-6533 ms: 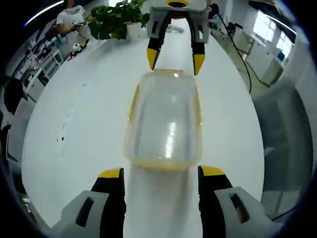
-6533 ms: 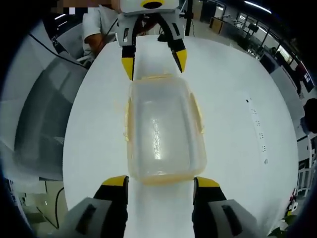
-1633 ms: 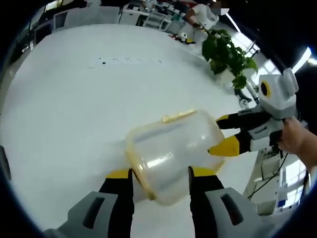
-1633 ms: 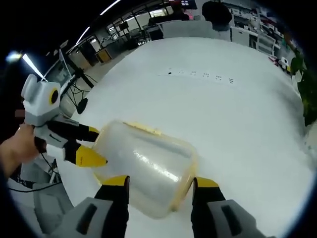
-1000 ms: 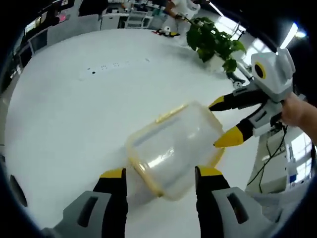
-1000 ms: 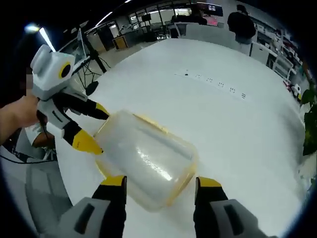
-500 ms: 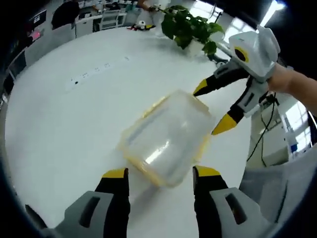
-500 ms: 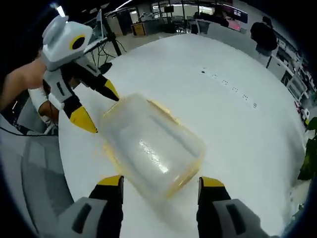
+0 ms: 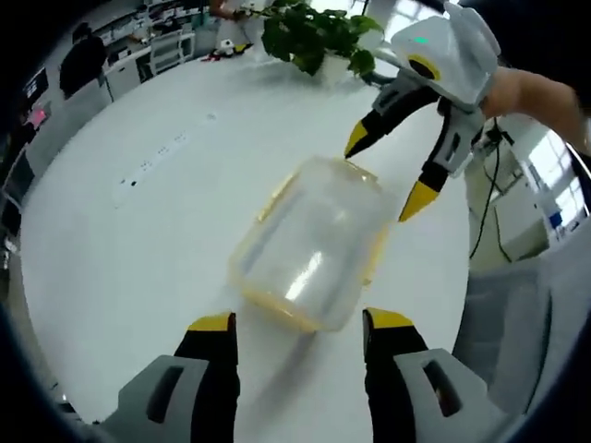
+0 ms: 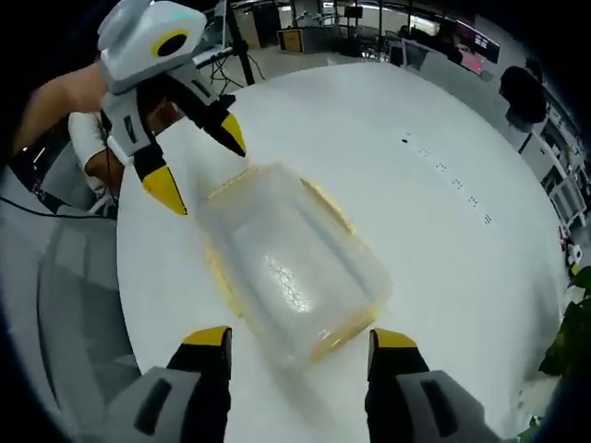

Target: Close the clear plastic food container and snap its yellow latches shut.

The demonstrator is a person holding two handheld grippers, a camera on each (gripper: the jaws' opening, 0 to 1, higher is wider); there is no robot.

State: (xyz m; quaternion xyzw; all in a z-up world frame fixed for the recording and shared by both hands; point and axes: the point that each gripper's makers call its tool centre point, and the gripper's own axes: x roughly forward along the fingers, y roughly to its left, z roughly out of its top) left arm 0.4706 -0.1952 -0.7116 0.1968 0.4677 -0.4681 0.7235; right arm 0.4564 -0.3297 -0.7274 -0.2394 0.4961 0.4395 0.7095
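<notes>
The clear container (image 9: 309,245) lies on the white surface (image 9: 120,240), between the left gripper (image 9: 300,323) and right gripper (image 10: 300,334), both held wide and empty. Each yellow latch (image 10: 325,207) should be pressed squarely.

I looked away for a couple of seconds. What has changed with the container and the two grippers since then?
Both grippers have backed off the clear container: the left gripper and right gripper, whose jaws flanked its ends, now sit apart from it, jaws open. The container still lies on the white table, lid on.
</notes>
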